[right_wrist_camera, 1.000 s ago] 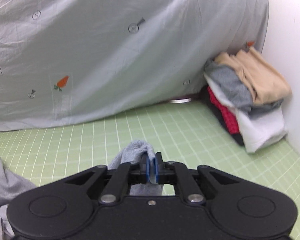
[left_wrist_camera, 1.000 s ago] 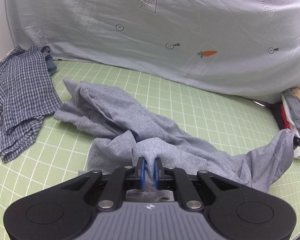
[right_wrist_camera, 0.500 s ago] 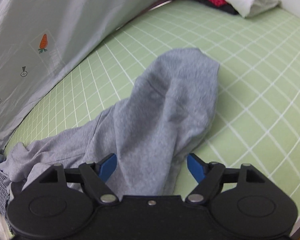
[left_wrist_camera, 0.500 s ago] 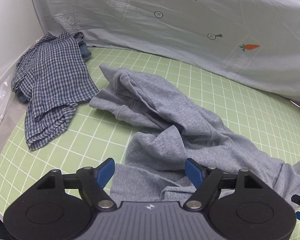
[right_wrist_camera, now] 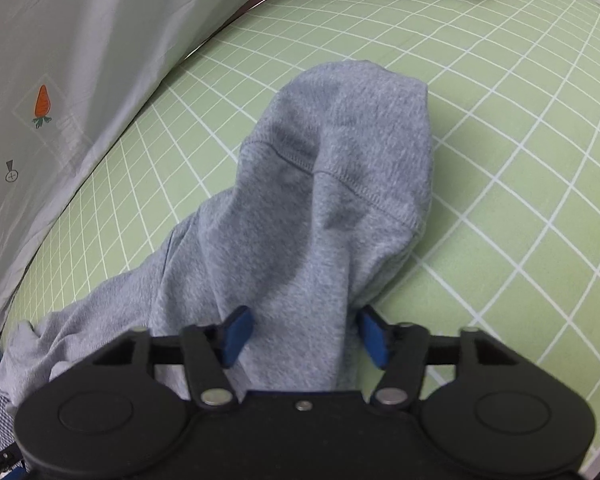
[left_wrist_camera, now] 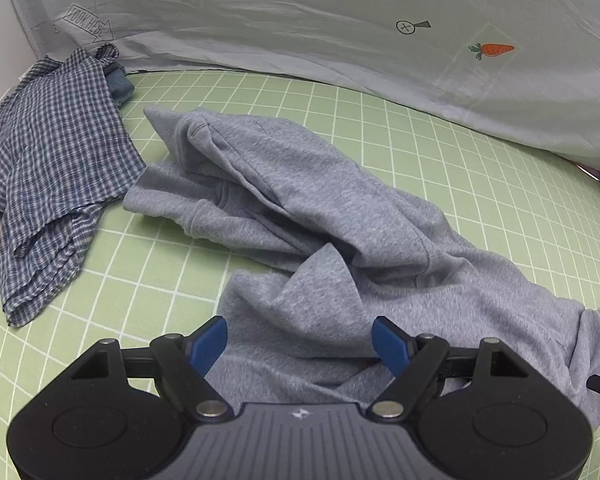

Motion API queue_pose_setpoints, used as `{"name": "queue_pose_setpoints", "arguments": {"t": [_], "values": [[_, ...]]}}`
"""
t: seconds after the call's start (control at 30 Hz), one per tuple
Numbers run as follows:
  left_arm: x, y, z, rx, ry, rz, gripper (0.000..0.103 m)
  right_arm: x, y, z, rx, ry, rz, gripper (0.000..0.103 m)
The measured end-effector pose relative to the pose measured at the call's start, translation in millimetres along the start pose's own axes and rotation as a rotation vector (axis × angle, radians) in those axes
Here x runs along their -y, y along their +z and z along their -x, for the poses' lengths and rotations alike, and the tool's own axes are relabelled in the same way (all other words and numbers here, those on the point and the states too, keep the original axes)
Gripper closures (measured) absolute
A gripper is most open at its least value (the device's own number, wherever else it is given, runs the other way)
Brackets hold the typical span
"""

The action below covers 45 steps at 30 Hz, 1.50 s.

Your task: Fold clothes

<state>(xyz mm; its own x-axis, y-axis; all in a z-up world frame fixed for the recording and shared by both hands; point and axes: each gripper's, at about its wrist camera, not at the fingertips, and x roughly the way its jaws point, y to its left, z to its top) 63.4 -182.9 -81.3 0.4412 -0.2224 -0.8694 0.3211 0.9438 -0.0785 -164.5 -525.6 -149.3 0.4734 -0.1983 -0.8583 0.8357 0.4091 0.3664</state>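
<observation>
Both grippers have released since a second ago. Left wrist view: my left gripper (left_wrist_camera: 300,340) stands released, jaws spread over the near fold of the grey sweatshirt (left_wrist_camera: 320,216), which lies crumpled on the green mat (left_wrist_camera: 480,168). Its long axis runs from 10 o'clock to 4 o'clock. The checked shirt (left_wrist_camera: 56,160) lies at 9 o'clock. Right wrist view: my right gripper (right_wrist_camera: 302,334) is likewise released, straddling a sleeve (right_wrist_camera: 332,176) pointing to 12 o'clock. Regrip at seams, then pull flat before folding.

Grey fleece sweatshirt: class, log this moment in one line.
left hand-held gripper: open | right hand-held gripper: open | grey fleece sweatshirt: crumpled, unfolded, on green grid mat
</observation>
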Motion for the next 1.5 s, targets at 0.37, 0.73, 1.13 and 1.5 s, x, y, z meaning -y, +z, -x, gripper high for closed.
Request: {"name": "queue_pose_setpoints", "arguments": {"t": [0.37, 0.73, 1.13, 1.5], "values": [[-32.3, 78.6, -14.3, 0.141, 0.0, 0.01, 0.098, -123.9, 161.9, 19.7, 0.419, 0.045, 0.402, 0.097], [-121.3, 150.4, -19.1, 0.293, 0.312, 0.319, 0.077, -215.2, 197.6, -14.8, 0.358, 0.238, 0.47, 0.029], [-87.9, 43.1, -13.6, 0.101, 0.121, 0.221, 0.035, -122.8, 35.9, -41.4, -0.04, 0.063, 0.393, 0.026], [-67.2, 24.4, -19.9, 0.061, 0.027, 0.115, 0.036, -147.6, -20.2, -39.1, -0.108, 0.118, 0.49, 0.081]]}}
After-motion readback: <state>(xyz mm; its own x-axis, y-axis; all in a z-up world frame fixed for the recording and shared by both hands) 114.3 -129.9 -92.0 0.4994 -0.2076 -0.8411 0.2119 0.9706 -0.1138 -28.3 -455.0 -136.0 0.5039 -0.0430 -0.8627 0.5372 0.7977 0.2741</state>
